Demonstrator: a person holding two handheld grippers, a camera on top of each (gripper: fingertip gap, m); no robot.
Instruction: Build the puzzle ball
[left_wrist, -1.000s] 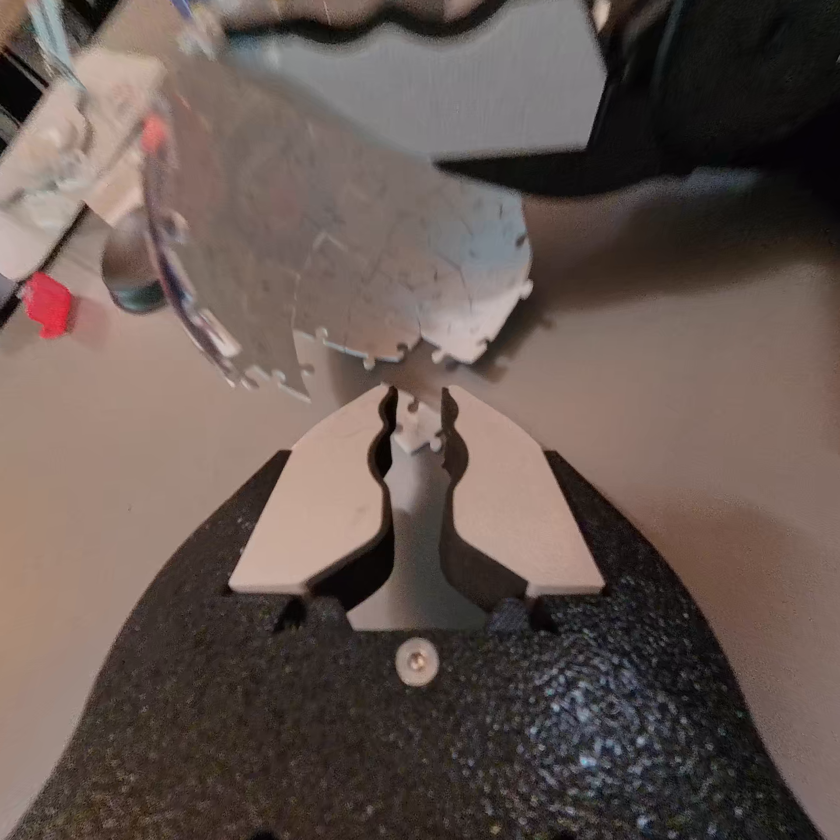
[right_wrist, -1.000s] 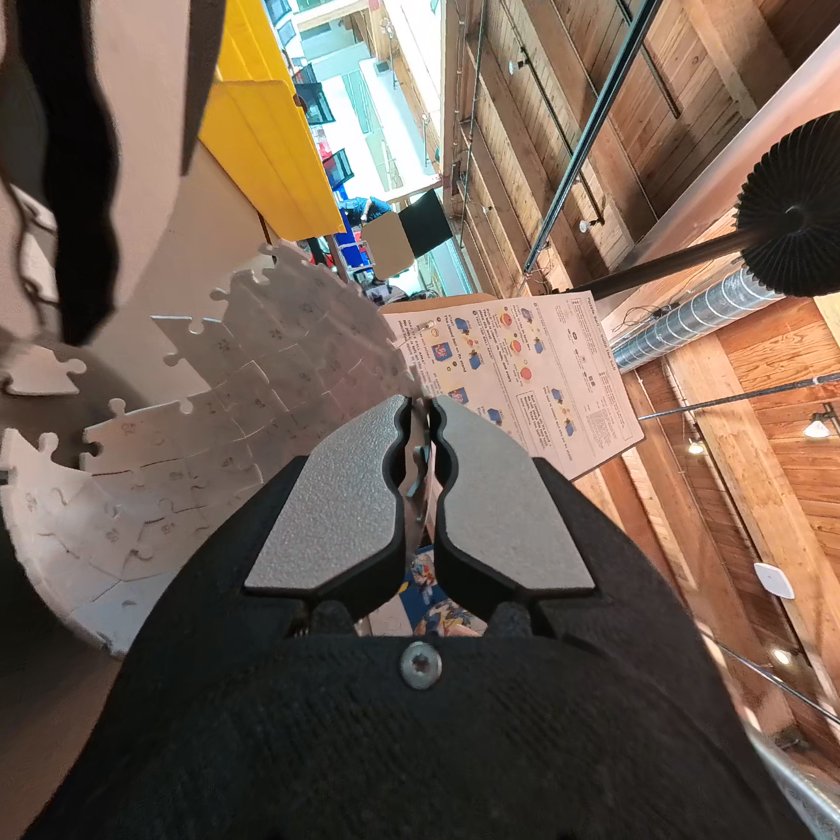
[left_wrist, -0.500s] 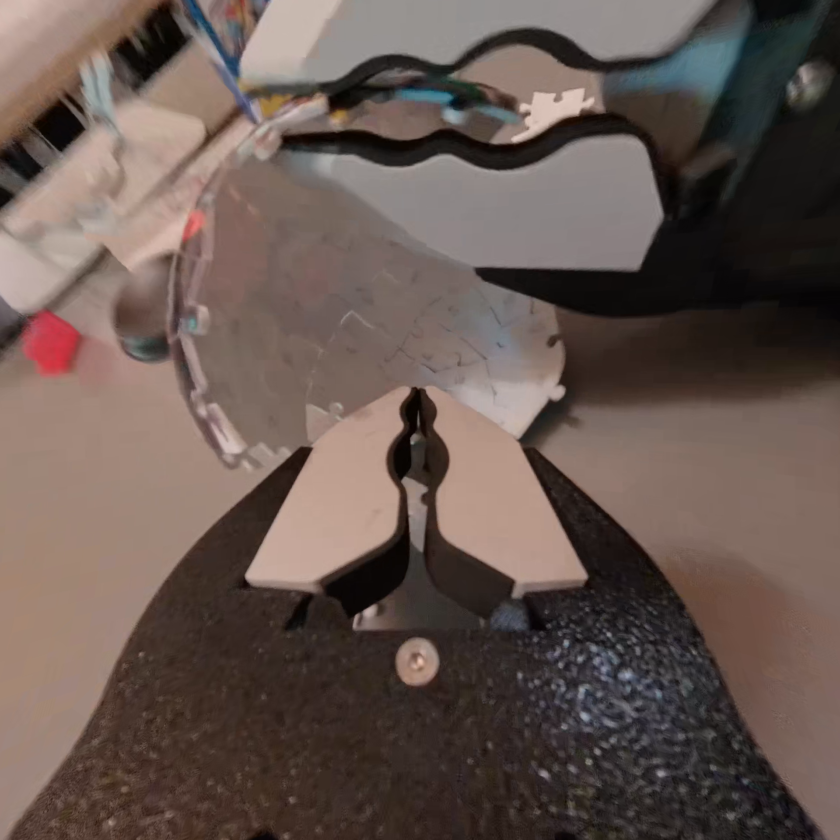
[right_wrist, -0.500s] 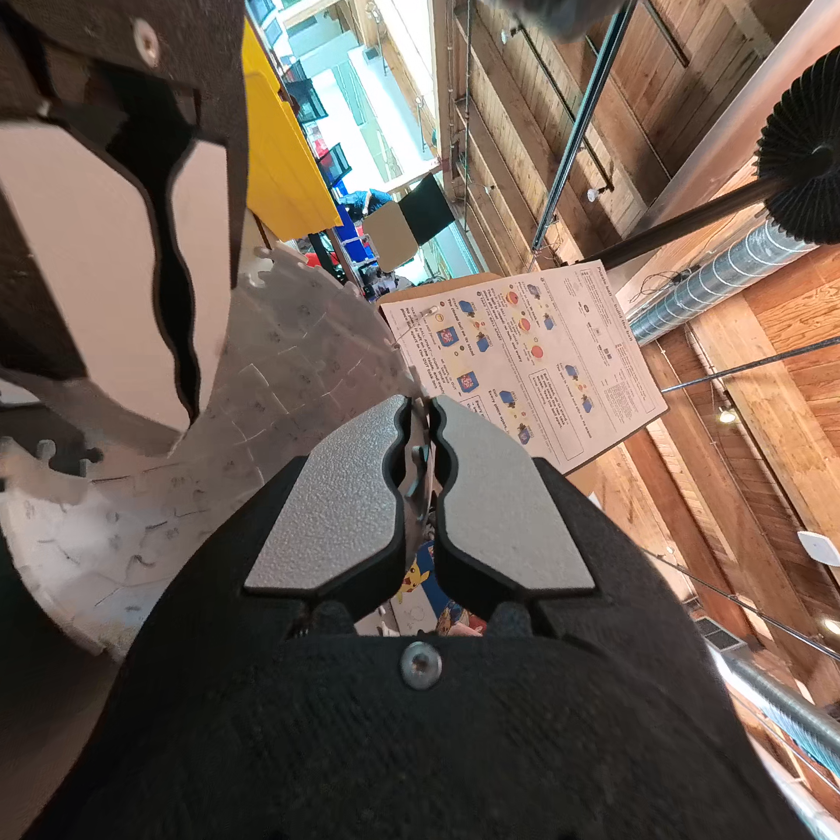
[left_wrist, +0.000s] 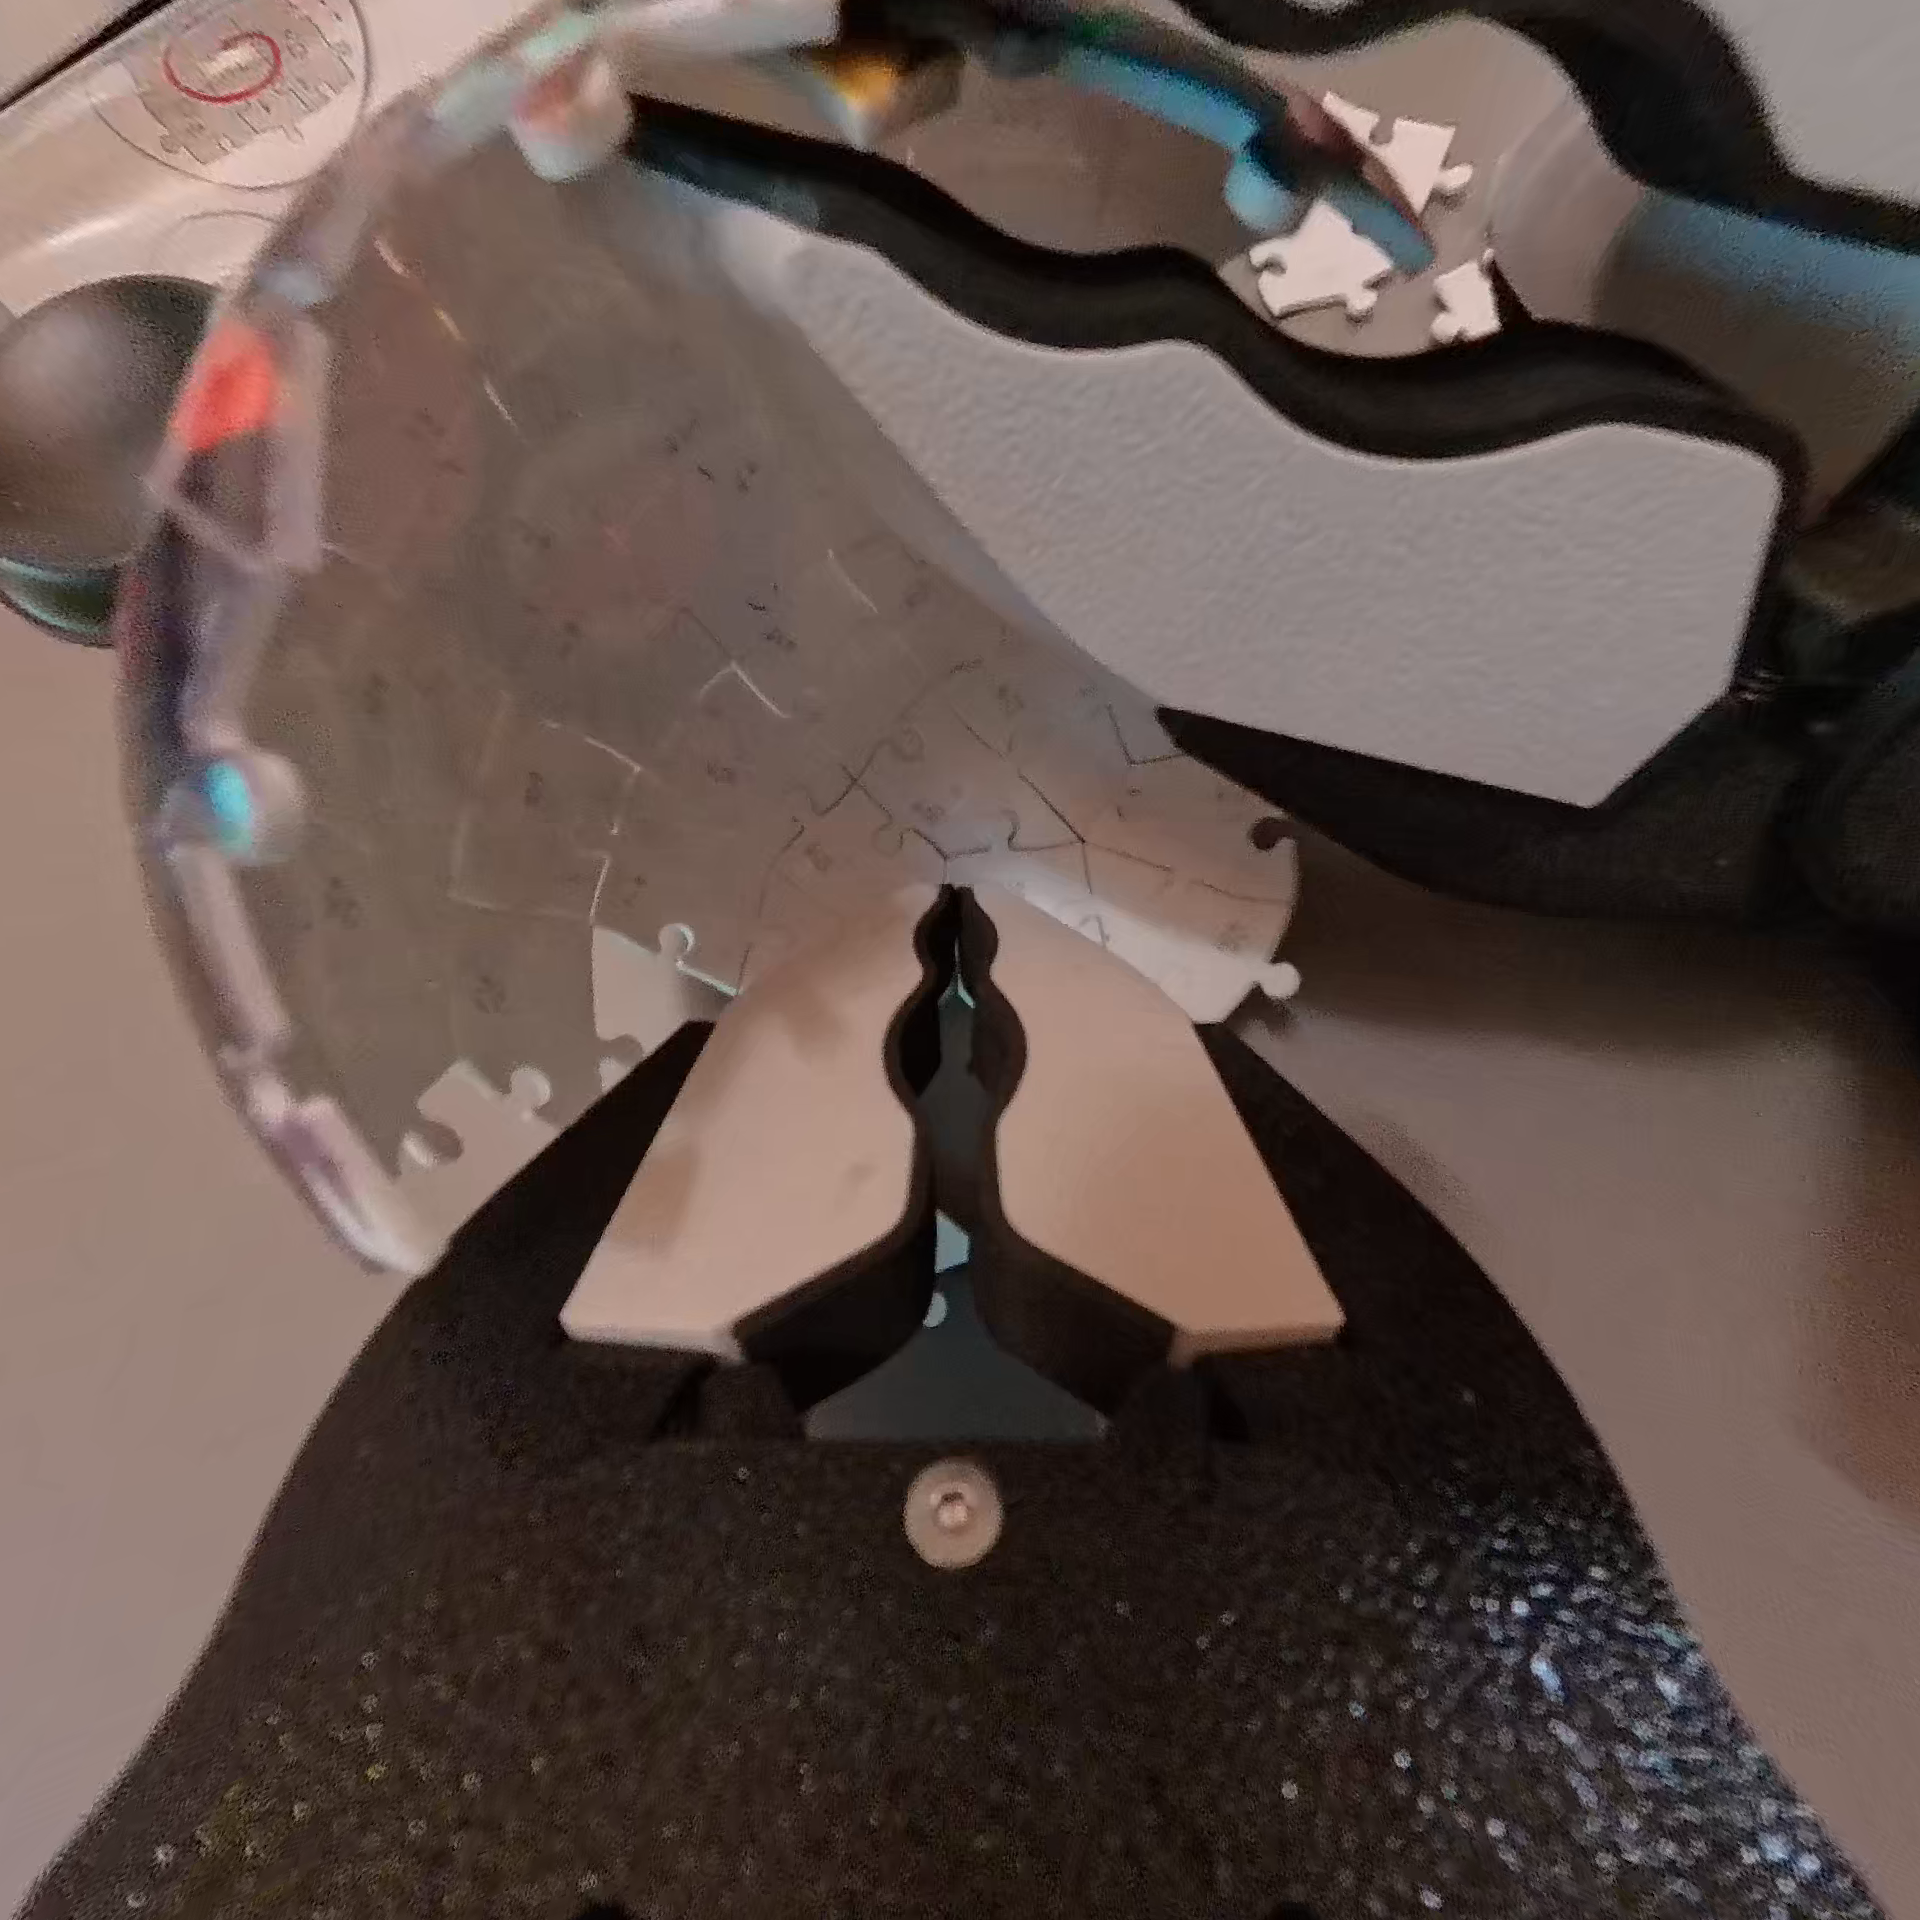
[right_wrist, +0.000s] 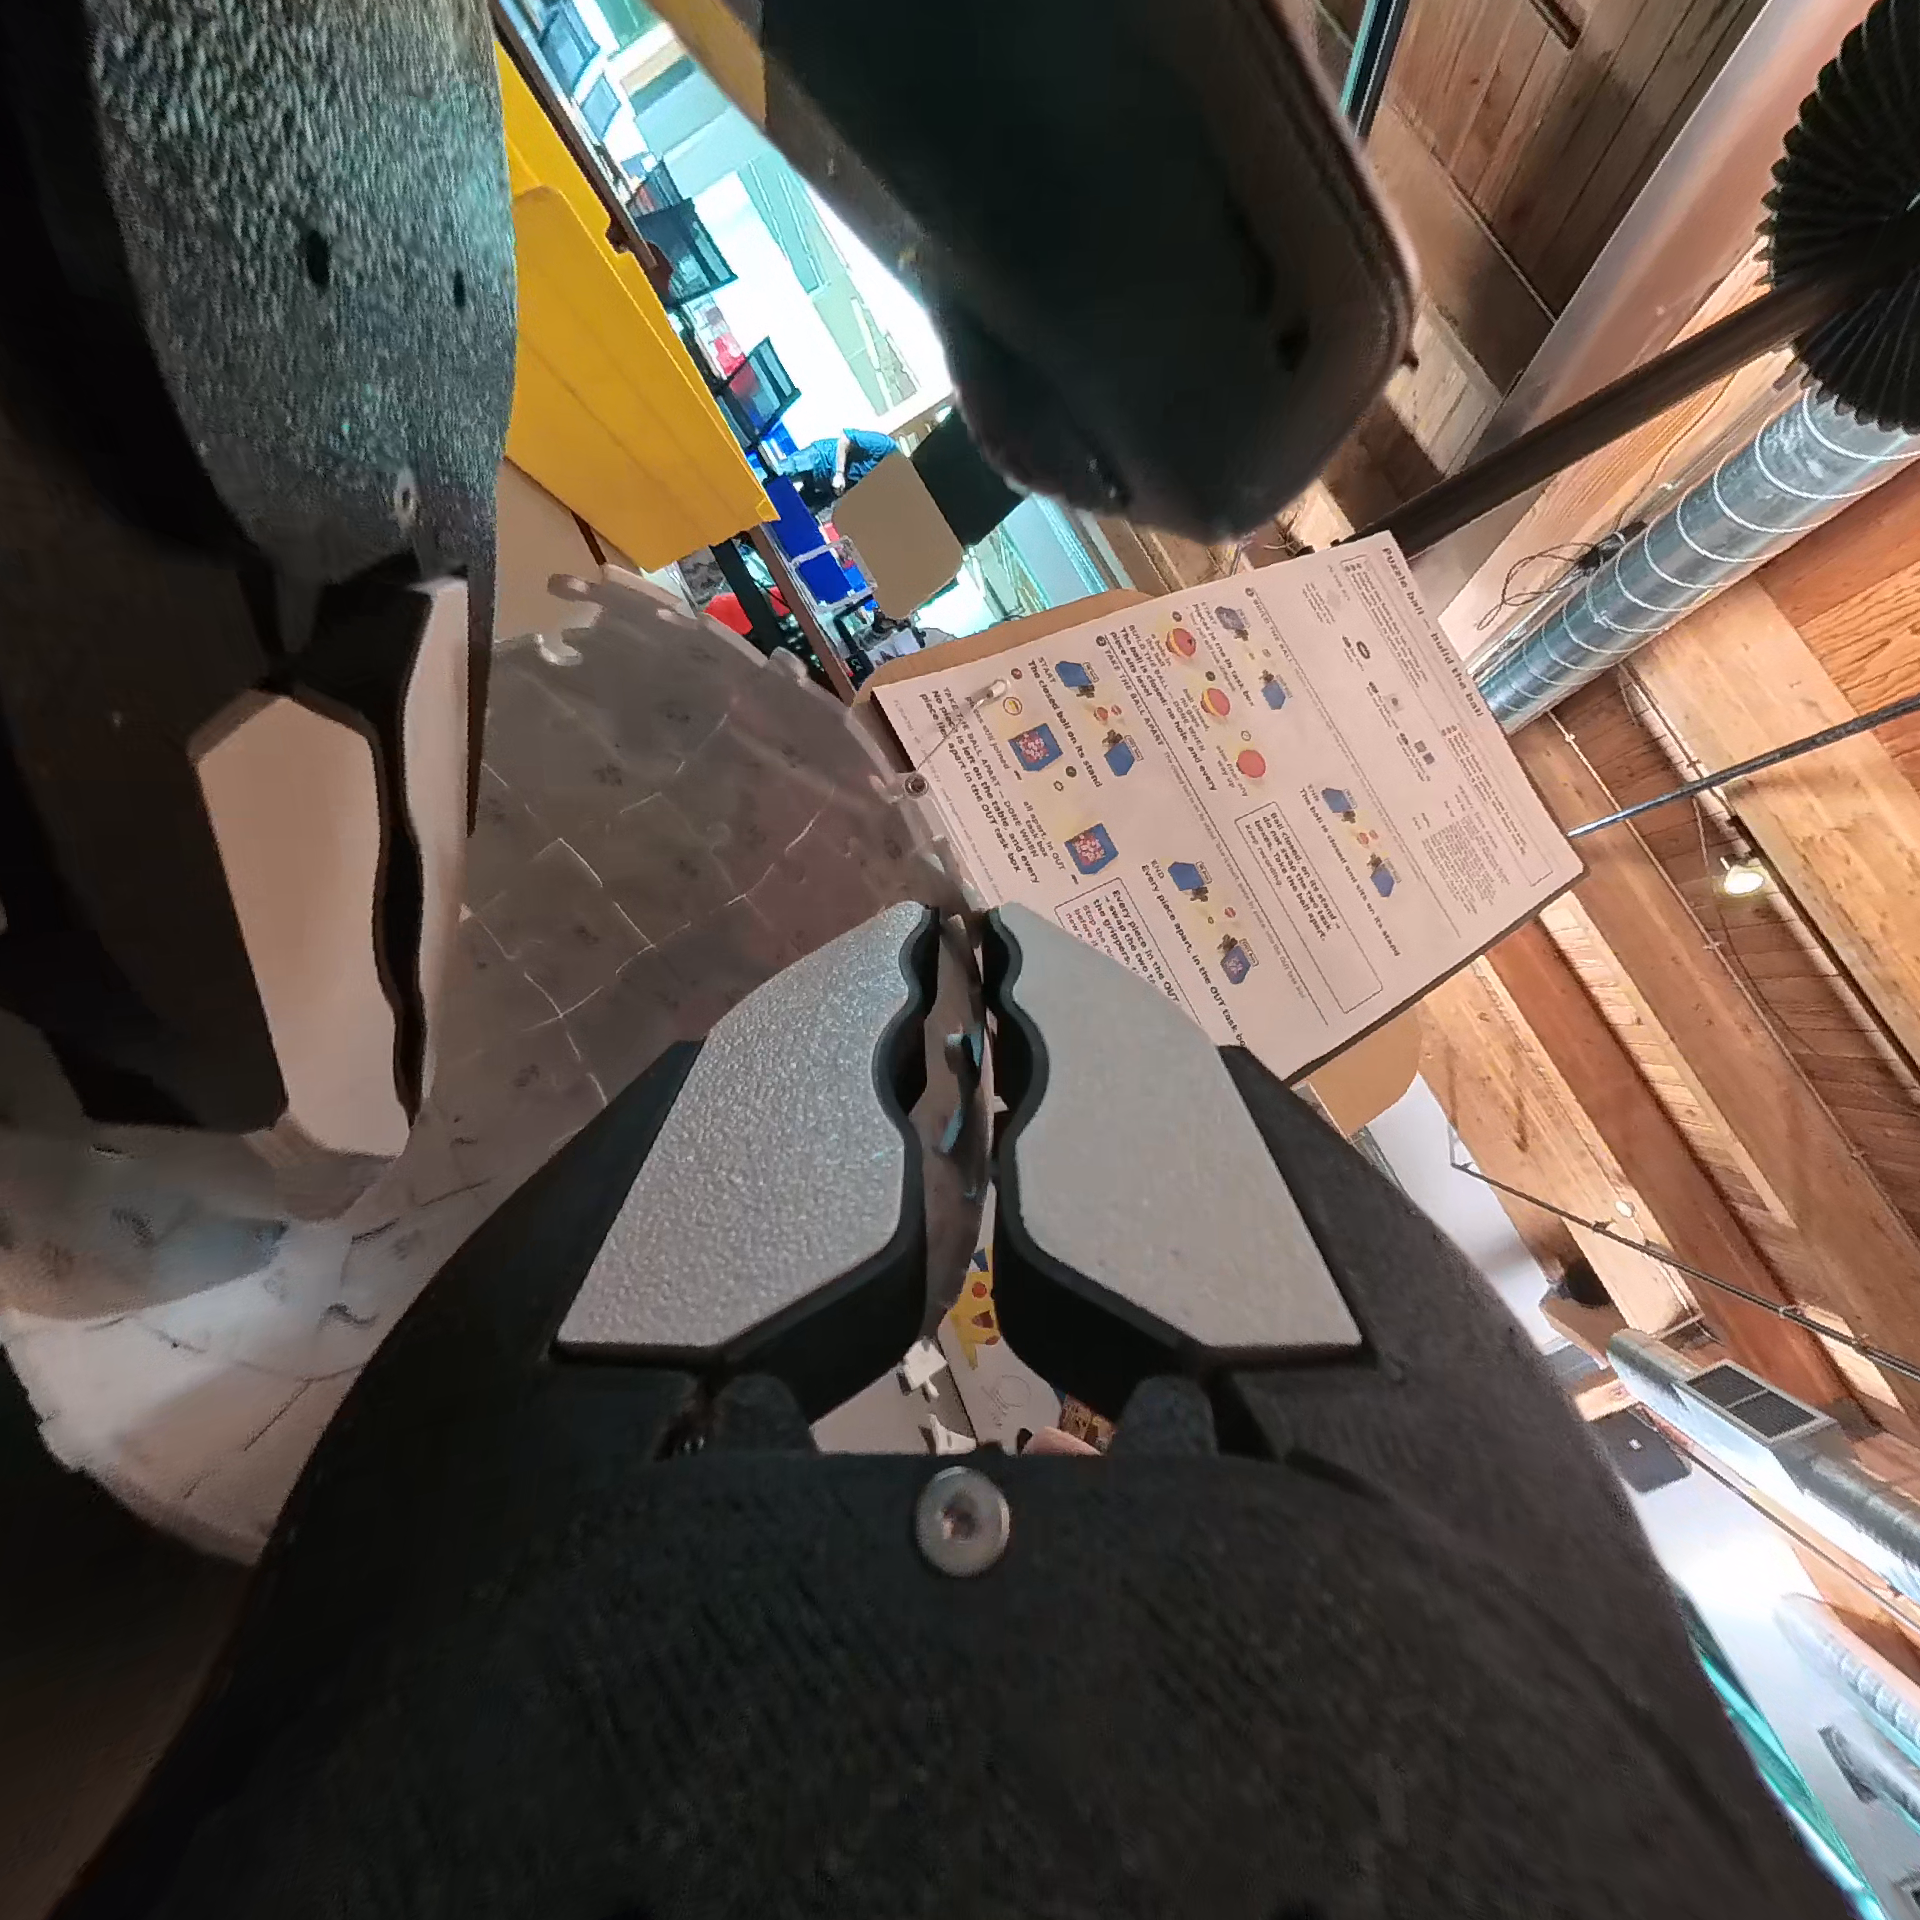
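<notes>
The part-built puzzle ball (left_wrist: 582, 665) is a curved shell of joined pieces, pale inside, with a jagged open edge. My left gripper (left_wrist: 951, 920) is shut on a small puzzle piece whose thin edge shows between the jaws. Its tips touch the shell's inner face near the lower edge. My right gripper (right_wrist: 961, 935) is shut on the shell's rim (right_wrist: 665, 810) and holds it off the table. Its white finger (left_wrist: 1299, 540) lies across the top of the left wrist view. The left gripper's finger (right_wrist: 301, 914) shows at the left of the right wrist view.
Loose white pieces (left_wrist: 1340, 270) lie on the beige table (left_wrist: 1558, 1195) behind the right gripper. A dark round object (left_wrist: 62, 468) sits at the far left. An instruction sheet (right_wrist: 1226, 790) on a board and a yellow bin (right_wrist: 613, 395) stand beyond the shell. Across from one pair of fingers to the other is roughly 11 cm. Left tips and right tips are each some 20 cm from the dark round object (left_wrist: 62, 468).
My left gripper closed fully on the small piece and moved forward to the shell's inner edge. The right gripper kept its hold on the rim, and the shell came closer.
</notes>
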